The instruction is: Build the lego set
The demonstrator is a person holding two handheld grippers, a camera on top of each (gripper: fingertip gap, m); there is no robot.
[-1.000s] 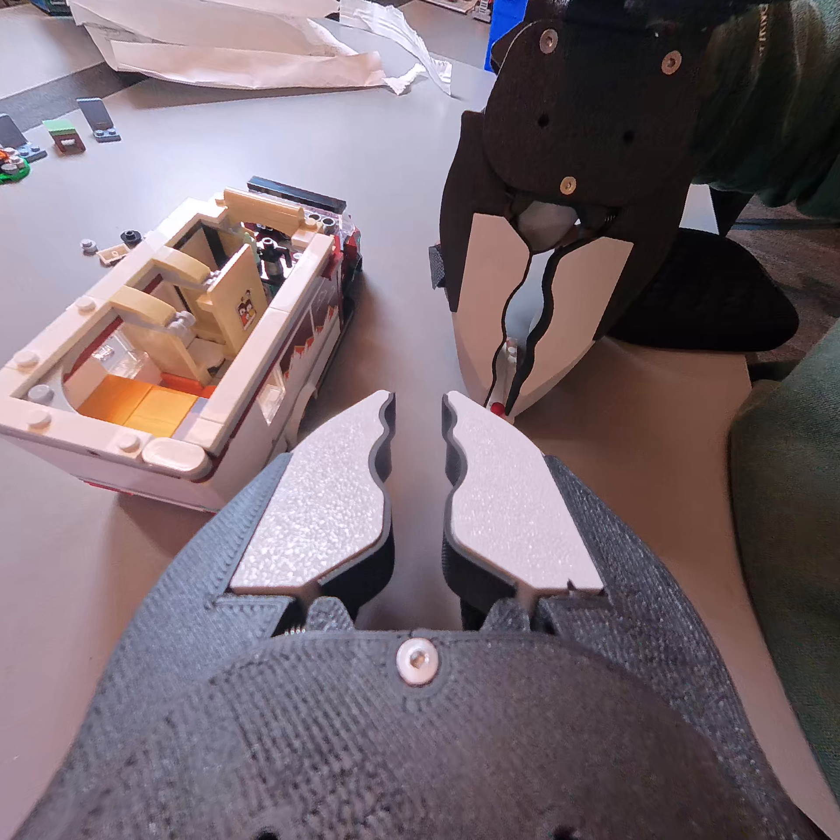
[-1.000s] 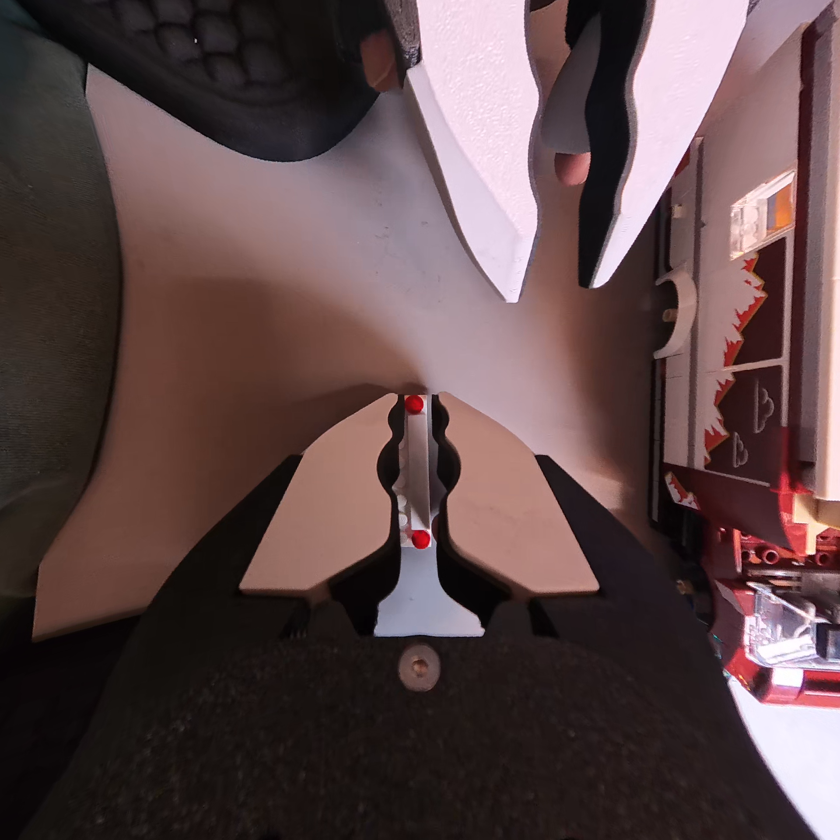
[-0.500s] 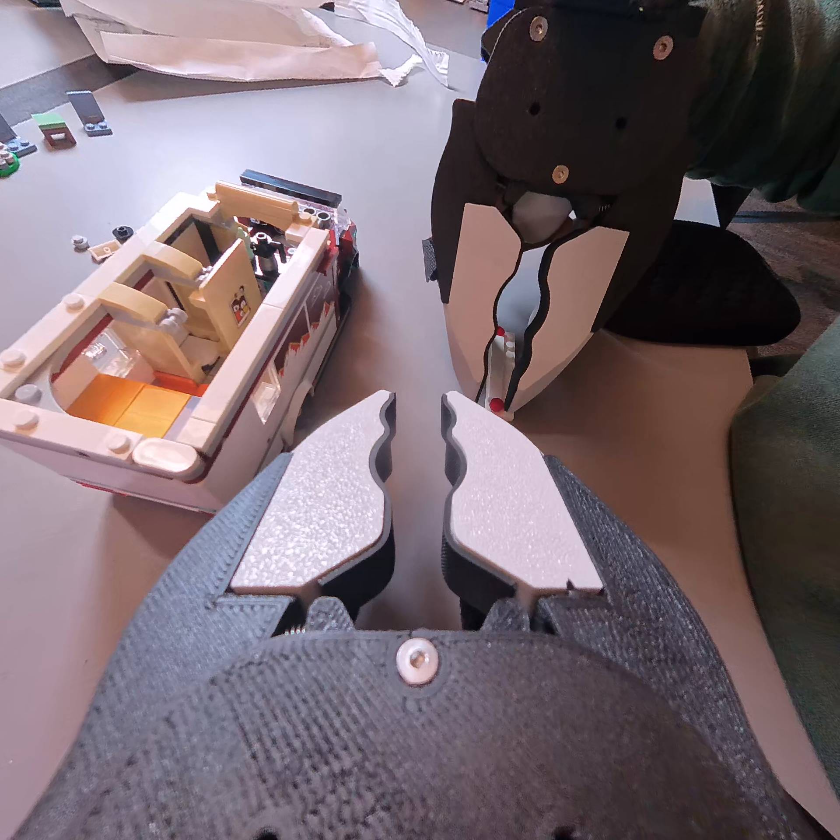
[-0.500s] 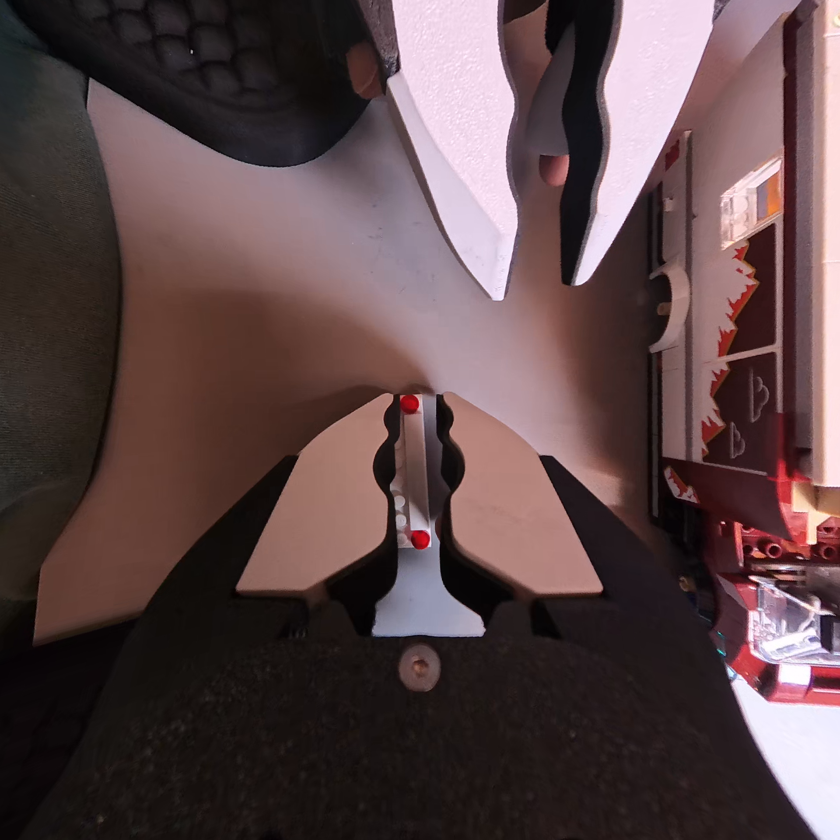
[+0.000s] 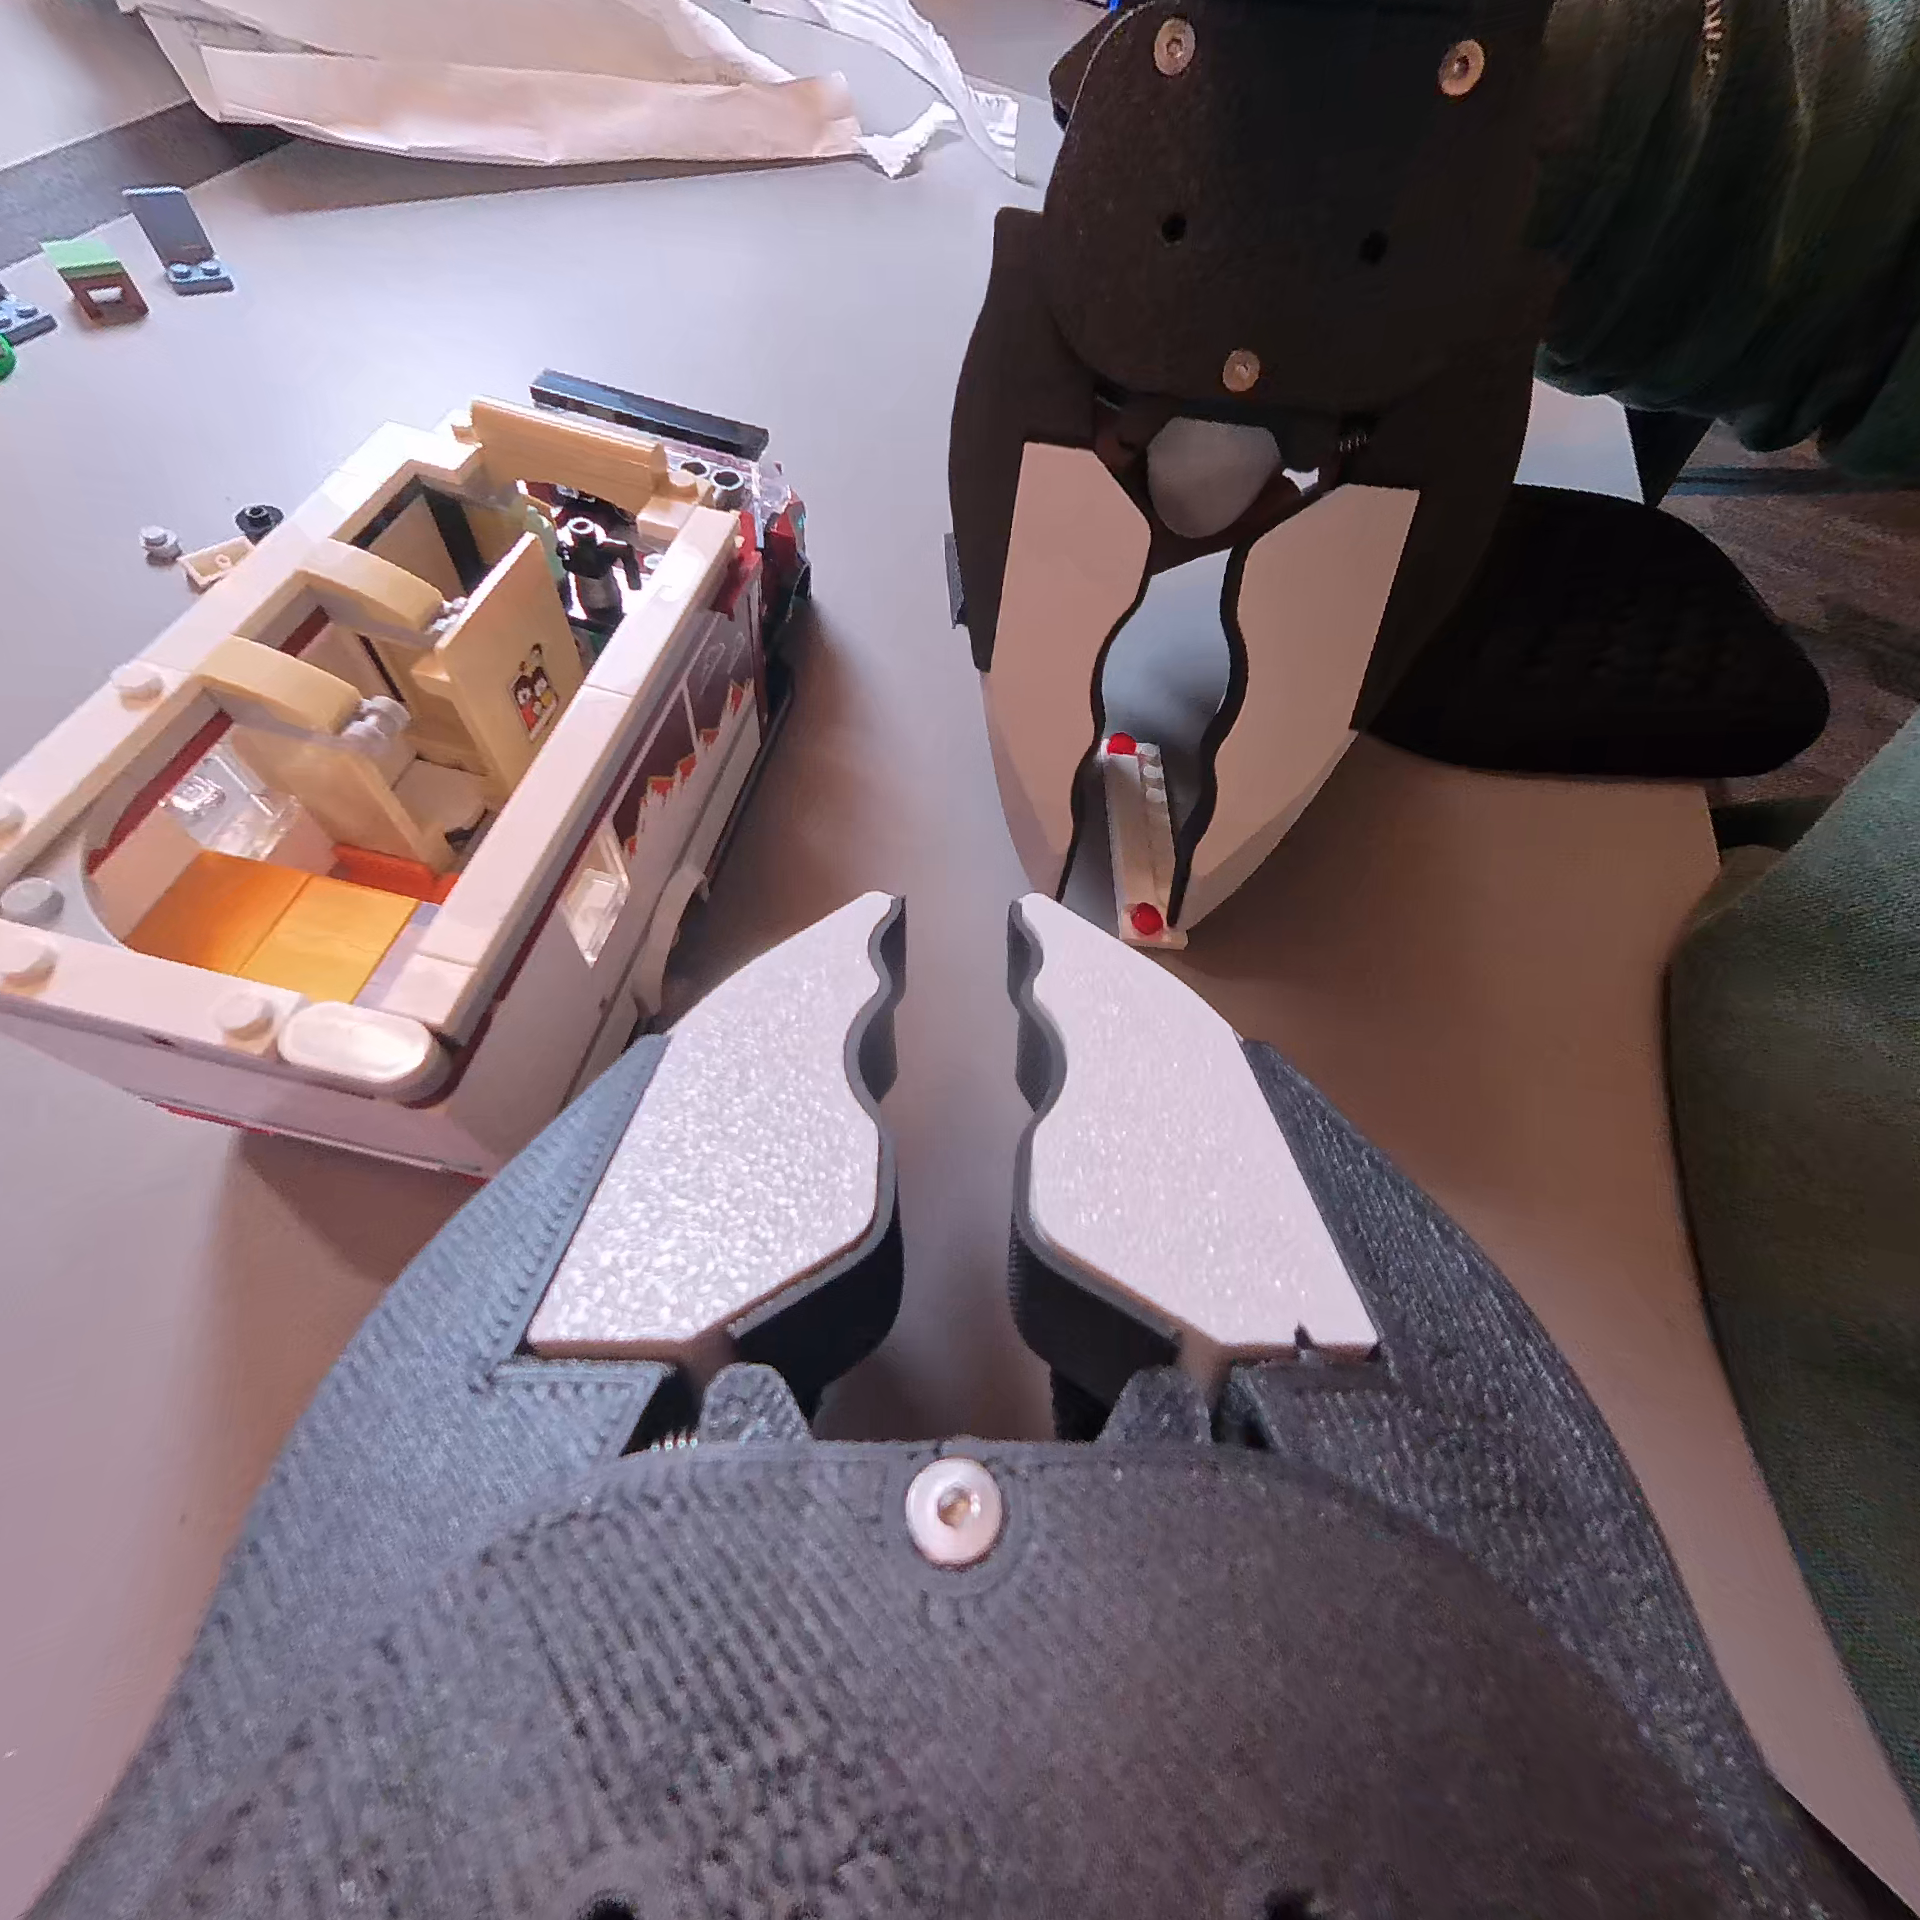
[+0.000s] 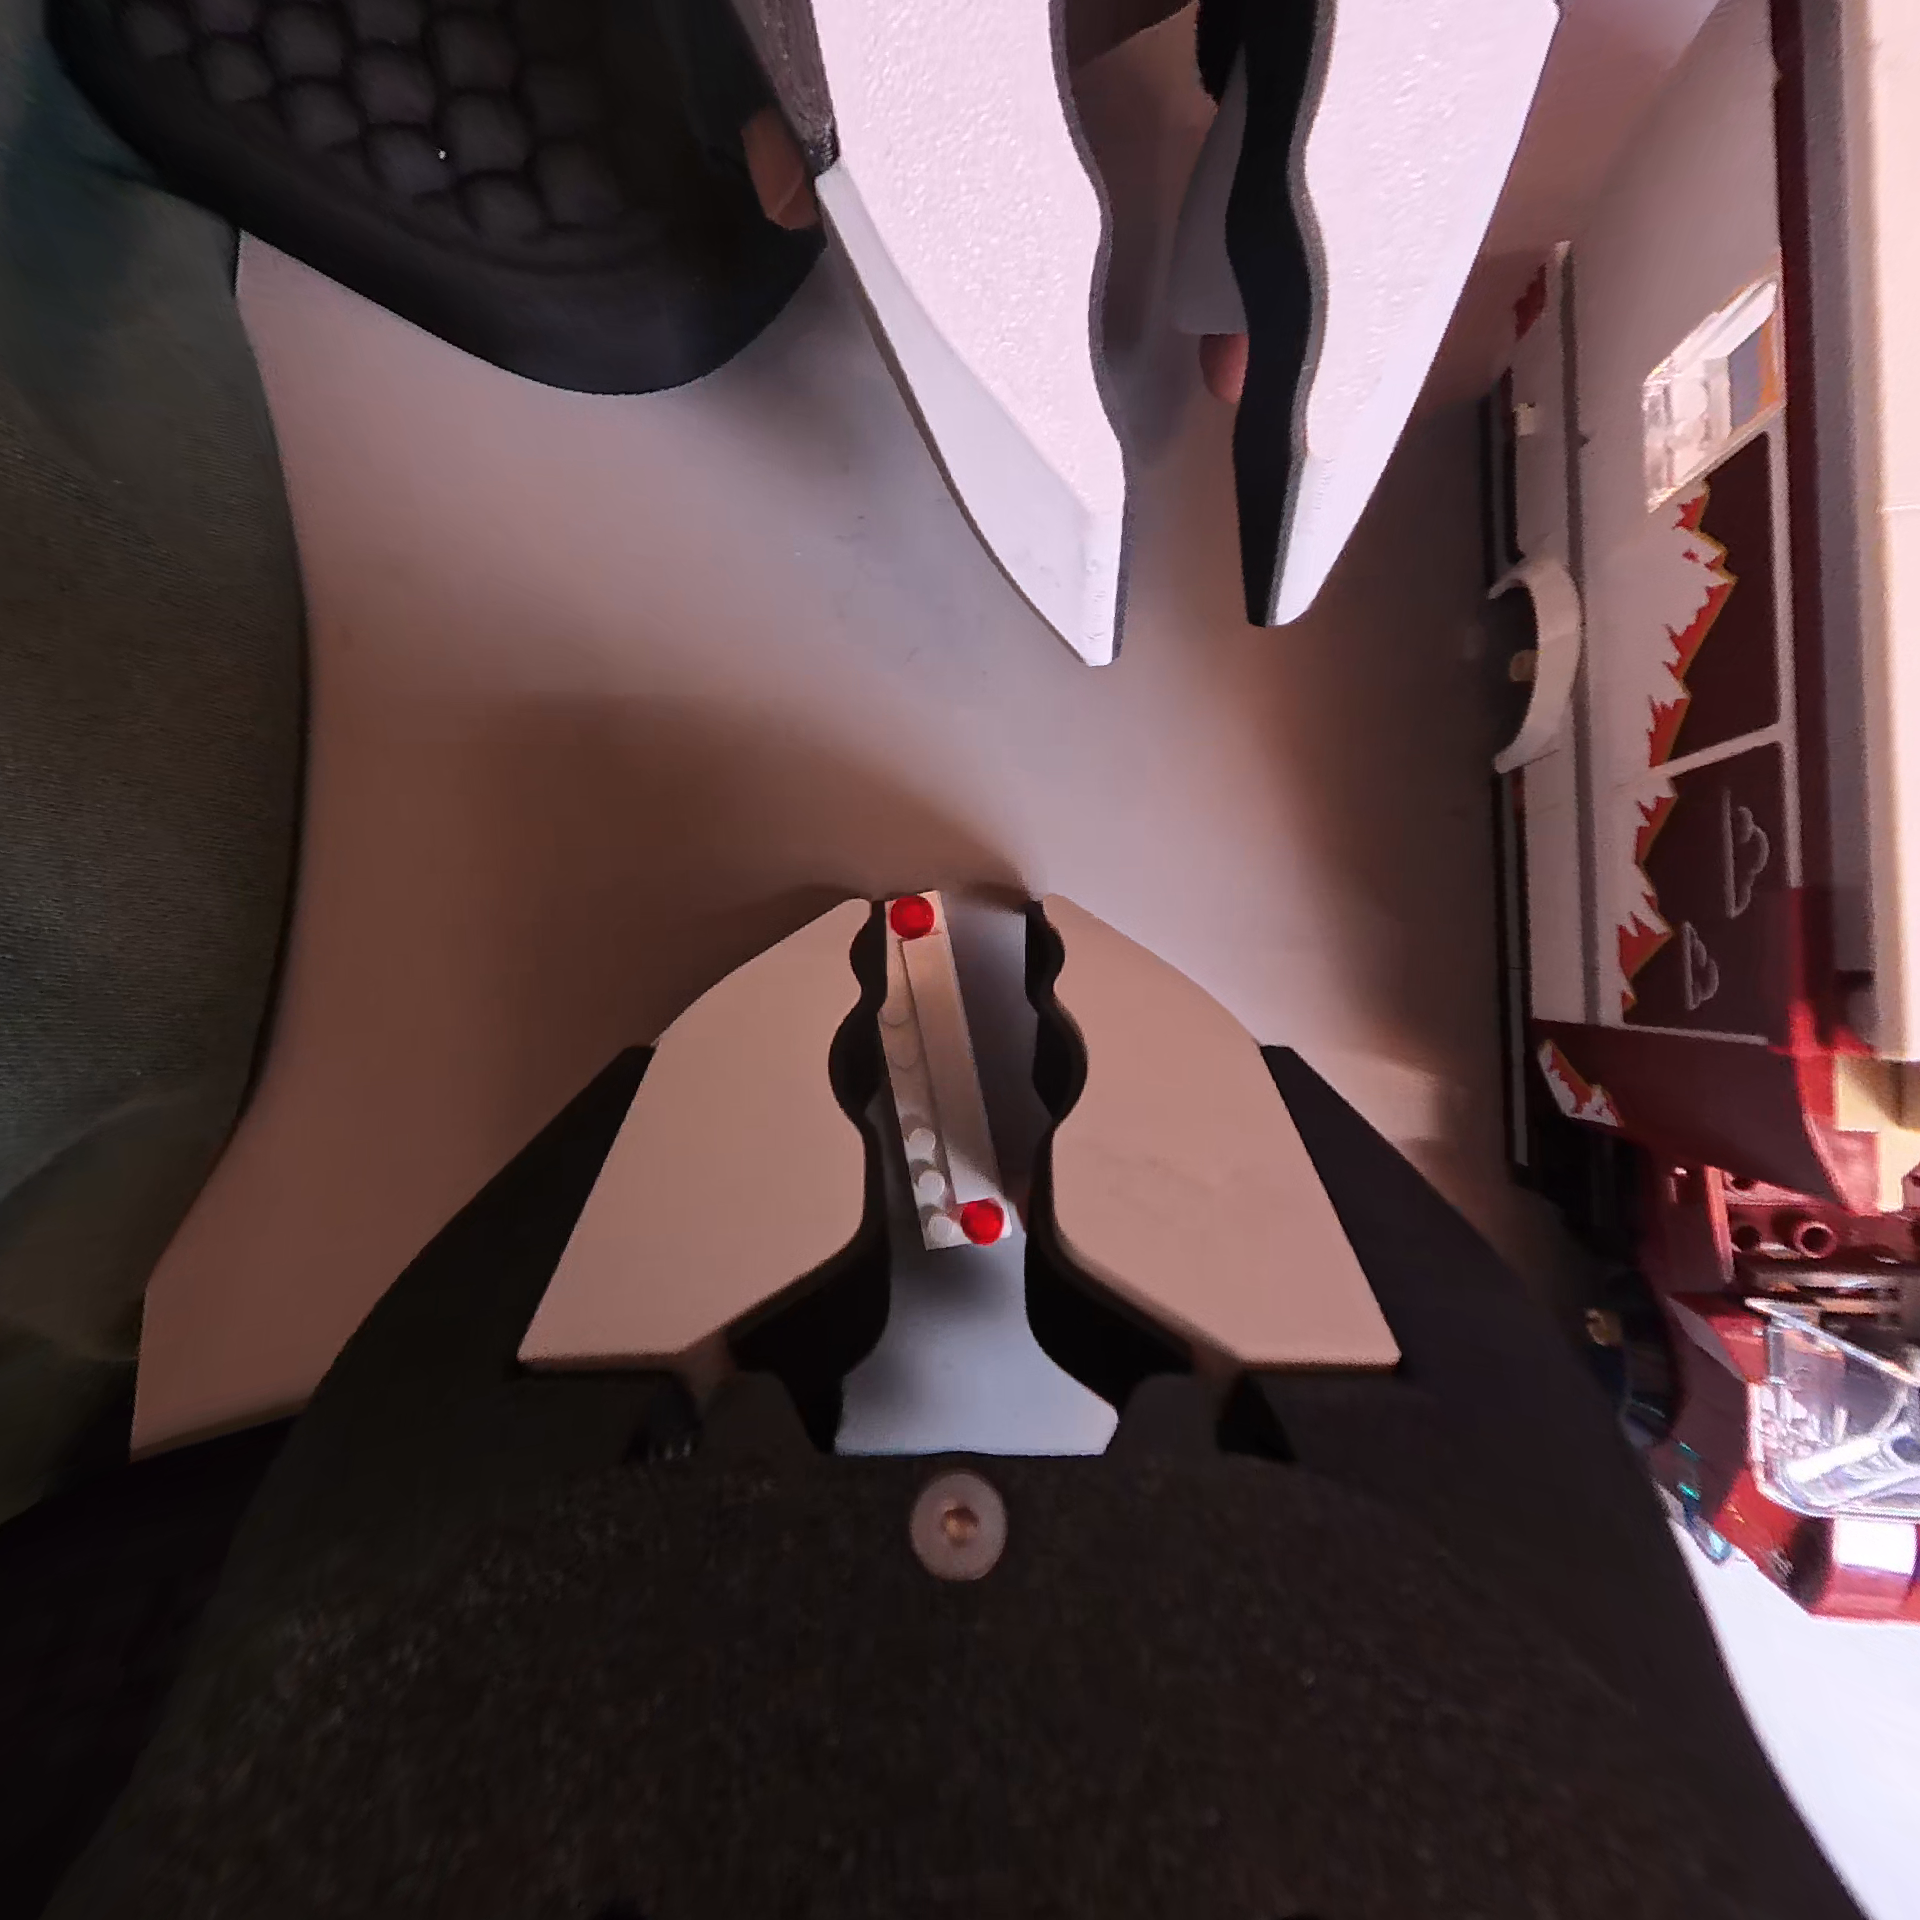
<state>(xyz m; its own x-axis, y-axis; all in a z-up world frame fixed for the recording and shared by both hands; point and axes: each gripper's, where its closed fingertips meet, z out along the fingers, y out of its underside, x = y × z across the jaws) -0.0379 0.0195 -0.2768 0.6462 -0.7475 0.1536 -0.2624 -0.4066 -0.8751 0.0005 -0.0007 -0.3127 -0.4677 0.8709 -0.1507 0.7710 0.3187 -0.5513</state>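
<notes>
My right gripper [image 6: 948,904] points down at the grey table [image 6: 623,623] with its jaws open. A thin white brick strip with a red stud at each end [image 6: 935,1070] lies slanted between its pads, with a gap on the right side, so it is not gripped. The left wrist view shows the same strip [image 5: 1138,831] lying on the table between the right gripper's [image 5: 1127,904] spread fingers. My left gripper [image 5: 956,909] is open and empty, just short of the strip. It also shows in the right wrist view [image 6: 1184,634]. A roofless white and dark red brick-built van [image 5: 364,748] stands to the left.
The van's side [image 6: 1714,831] runs along the right edge of the right wrist view. Crumpled paper [image 5: 499,83] lies at the back and small loose bricks [image 5: 104,281] at the far left. A black chair seat [image 5: 1621,644] and green cloth [image 5: 1808,1143] lie off the table's right edge. Spacing between my two grippers at the tips: around 6 cm.
My right gripper's jaws have spread and let go of the white strip, which has tipped from straight to slanted between the pads. My left gripper has barely moved.
</notes>
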